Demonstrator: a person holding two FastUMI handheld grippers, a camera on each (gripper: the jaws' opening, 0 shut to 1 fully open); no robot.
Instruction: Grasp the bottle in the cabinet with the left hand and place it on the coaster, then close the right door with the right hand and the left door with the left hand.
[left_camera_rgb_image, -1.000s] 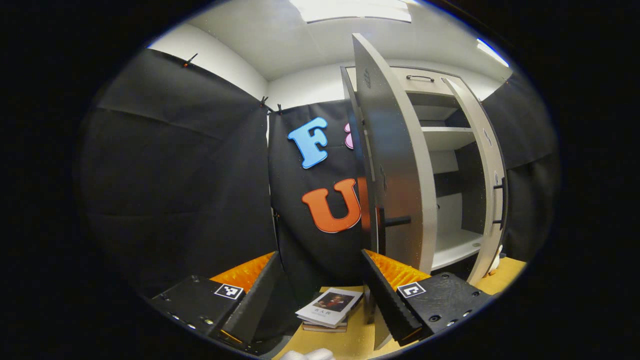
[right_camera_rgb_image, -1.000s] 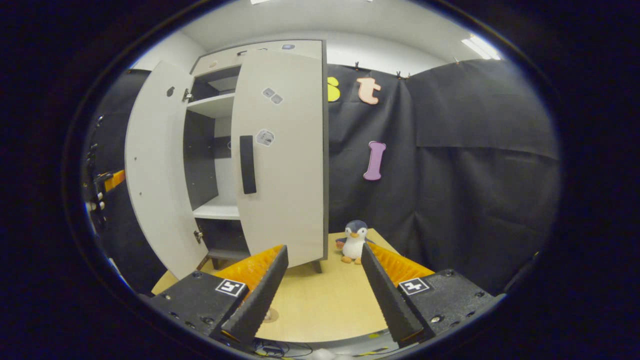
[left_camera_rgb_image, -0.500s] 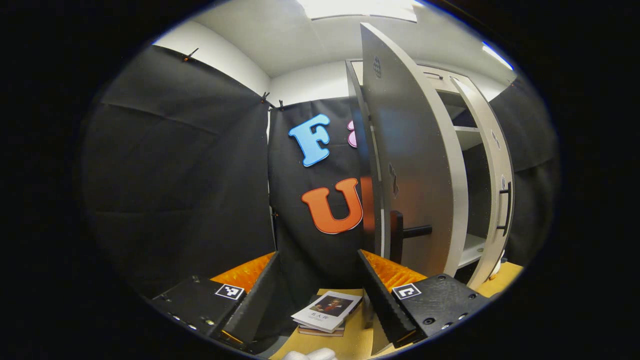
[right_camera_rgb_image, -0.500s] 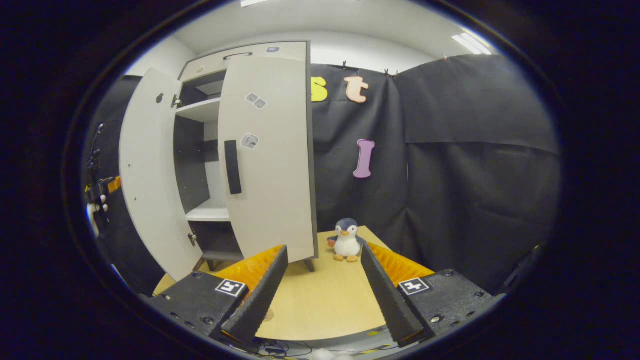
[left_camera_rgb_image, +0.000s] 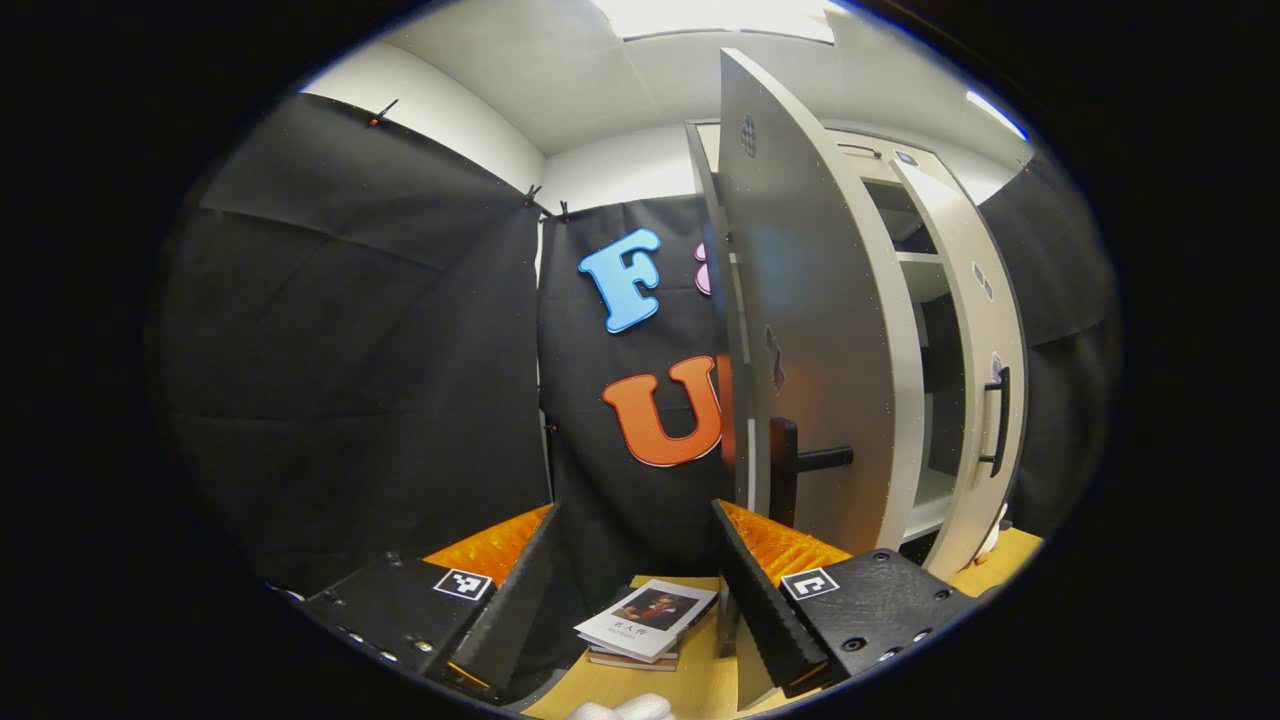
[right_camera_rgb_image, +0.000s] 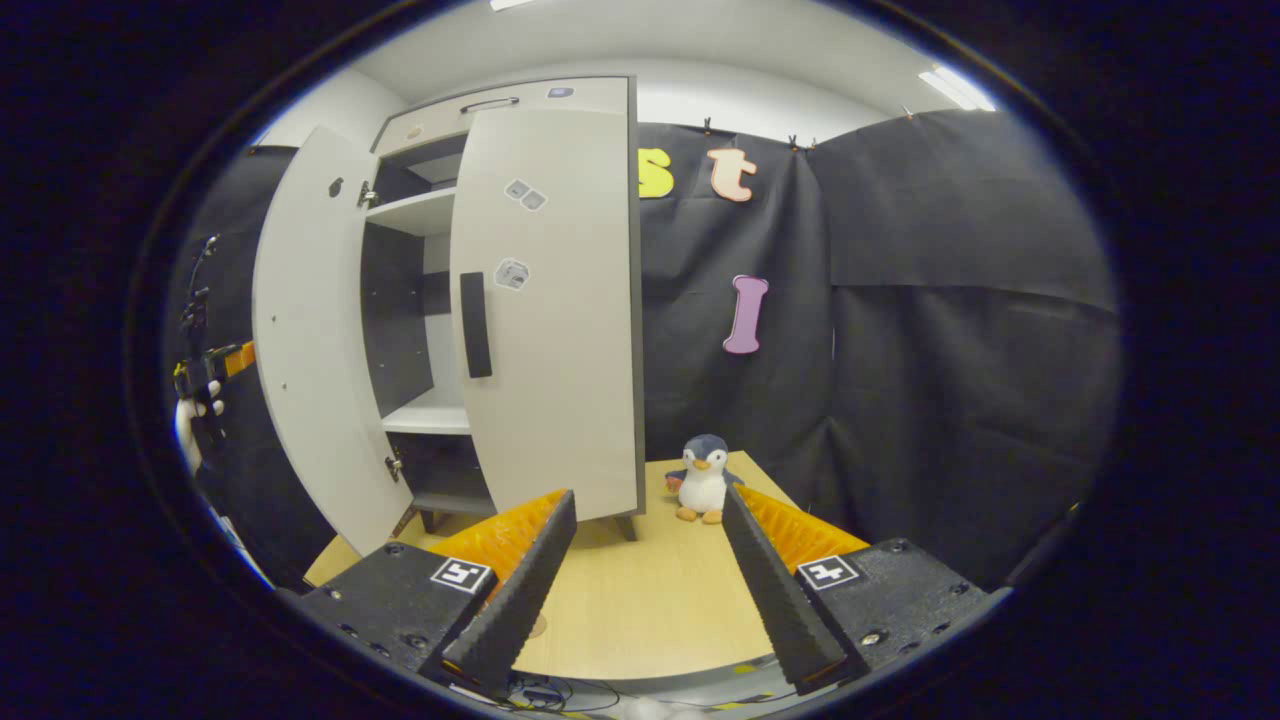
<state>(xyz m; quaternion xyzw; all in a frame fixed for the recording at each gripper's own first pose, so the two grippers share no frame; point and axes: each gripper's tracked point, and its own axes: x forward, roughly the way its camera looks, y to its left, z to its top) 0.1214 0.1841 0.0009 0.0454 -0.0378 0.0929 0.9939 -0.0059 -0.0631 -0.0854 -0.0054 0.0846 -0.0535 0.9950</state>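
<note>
peeking penguin toy (right_camera_rgb_image: 703, 478) beside right door (right_camera_rgb_image: 550, 310)

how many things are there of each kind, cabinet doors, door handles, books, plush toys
cabinet doors: 2, left door and right door
door handles: 2, left handle and right handle
books: 2, top book stacked on lower book
plush toys: 1, penguin
total: 7

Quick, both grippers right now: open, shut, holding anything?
Left gripper: open, holding nothing, beside the left door.
Right gripper: open, holding nothing, over the table.
</note>
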